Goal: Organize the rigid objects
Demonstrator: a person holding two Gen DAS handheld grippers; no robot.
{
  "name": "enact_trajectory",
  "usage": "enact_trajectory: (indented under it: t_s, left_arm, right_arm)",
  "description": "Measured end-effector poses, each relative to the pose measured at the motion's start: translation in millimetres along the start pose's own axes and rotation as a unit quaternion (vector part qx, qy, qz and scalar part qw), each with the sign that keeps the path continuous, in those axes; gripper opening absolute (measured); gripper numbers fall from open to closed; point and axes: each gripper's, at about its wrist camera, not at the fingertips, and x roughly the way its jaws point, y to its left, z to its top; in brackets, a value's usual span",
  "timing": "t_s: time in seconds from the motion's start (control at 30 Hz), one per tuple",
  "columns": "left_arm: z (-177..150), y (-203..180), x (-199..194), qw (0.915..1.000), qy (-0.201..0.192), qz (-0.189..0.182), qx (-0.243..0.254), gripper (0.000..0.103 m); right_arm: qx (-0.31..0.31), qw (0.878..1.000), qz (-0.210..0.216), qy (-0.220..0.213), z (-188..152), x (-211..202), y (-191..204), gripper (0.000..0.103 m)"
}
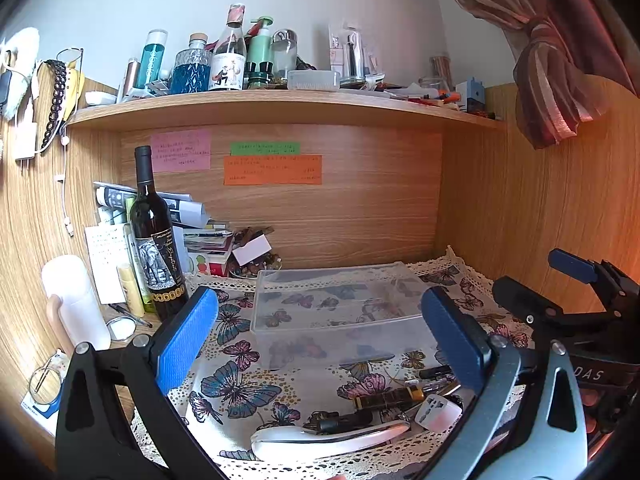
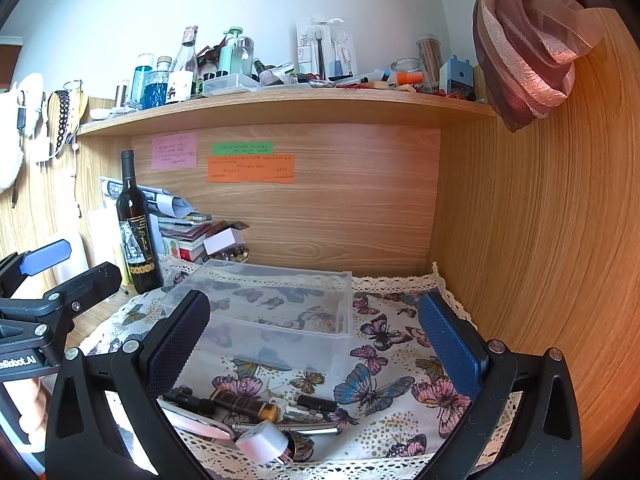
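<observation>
The clear plastic organizer tray (image 1: 340, 304) is sitting empty on the butterfly tablecloth (image 2: 384, 364), between the wine bottle (image 1: 154, 236) and the wooden side wall (image 2: 540, 240). The loose pile, including a travel adapter (image 2: 264, 442), is lying just in front. Left gripper (image 1: 320, 344) and right gripper (image 2: 316, 344) are hovering wide apart, gripping nothing. "DAS" is showing on the right gripper's body.
</observation>
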Motion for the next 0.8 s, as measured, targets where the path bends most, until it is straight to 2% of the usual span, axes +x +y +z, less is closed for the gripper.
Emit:
enact_trajectory:
  t_s: [0.8]
  left_arm:
    - [-1.0,-0.1,0.5,0.9999,0.009,-0.008,-0.004,0.103]
  right_arm:
    - [0.004,1.0,0.005,0.0,0.2,0.2,2.1,0.103]
